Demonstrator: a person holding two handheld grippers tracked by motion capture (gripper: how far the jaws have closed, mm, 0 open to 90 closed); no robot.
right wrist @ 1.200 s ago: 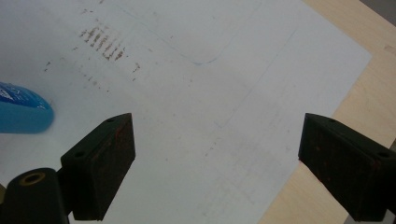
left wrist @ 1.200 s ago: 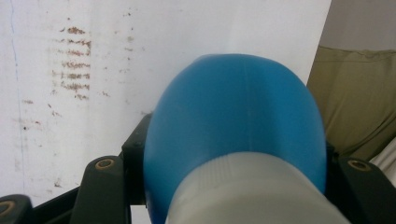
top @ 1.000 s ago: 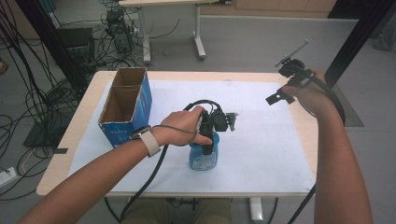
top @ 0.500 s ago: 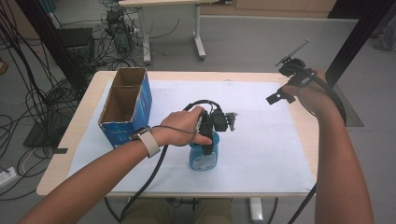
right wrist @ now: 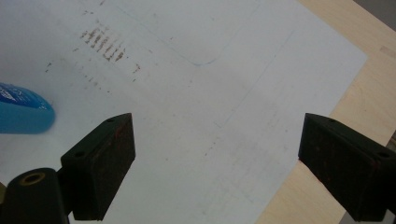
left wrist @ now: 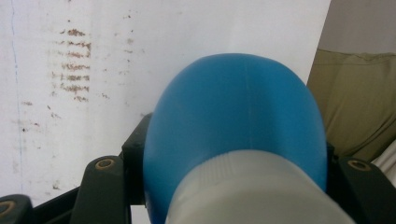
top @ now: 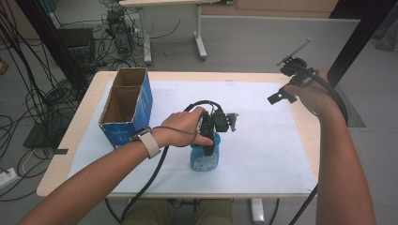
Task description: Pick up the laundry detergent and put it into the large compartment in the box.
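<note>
A blue plastic bottle (top: 205, 160) stands upright on the white mat (top: 263, 145) near the table's front middle. My left gripper (top: 209, 143) comes down on it from above and is shut on its upper part. In the left gripper view the bottle's blue shoulder (left wrist: 233, 121) and pale cap sit between the two black jaws of the left gripper (left wrist: 233, 186). My right gripper (top: 290, 85) is held above the table's far right corner. Its jaws stand wide open with nothing between them in the right gripper view (right wrist: 219, 158), where the bottle's base (right wrist: 23, 114) shows at far left.
An open blue cardboard box (top: 126, 108) with a divider stands at the mat's left end. The mat carries brownish stains (right wrist: 105, 44). Bare wooden table edge (top: 307, 131) runs along the right. Cables trail from both grippers; desks and wires stand on the floor behind.
</note>
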